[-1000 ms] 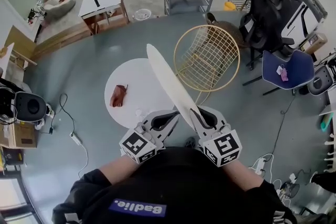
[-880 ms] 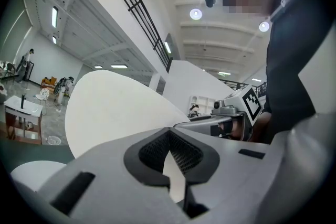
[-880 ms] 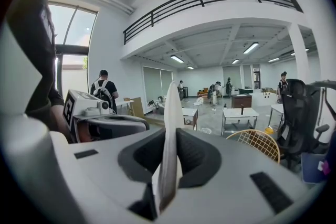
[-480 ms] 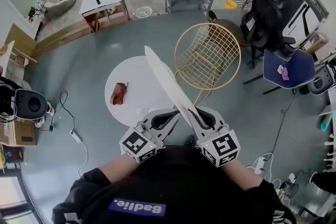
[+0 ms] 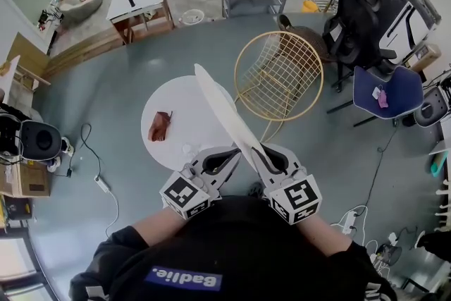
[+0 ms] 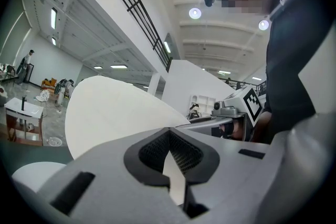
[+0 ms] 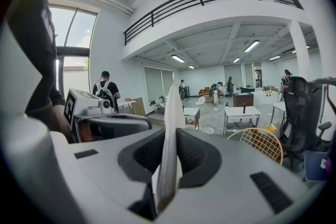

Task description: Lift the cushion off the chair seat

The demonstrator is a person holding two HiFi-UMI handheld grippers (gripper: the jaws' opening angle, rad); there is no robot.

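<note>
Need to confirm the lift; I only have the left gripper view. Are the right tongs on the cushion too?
Observer: Yes. The right gripper view shows the right tongs shut on the edge of the cushion.
Operator: Clear of the chair?
Observer: Head view: the gold wire chair stands empty, apart from the cushion.
Operator: Anything else close?
Observer: A round white table on the cushion's other side, with a reddish-brown item on it.

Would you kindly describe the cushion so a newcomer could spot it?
Find the gold wire chair, with a round white table beside it. Over the table's near edge, the left gripper and right gripper clamp a thin, off-white round cushion. Only it is held up on edge in the air.
</note>
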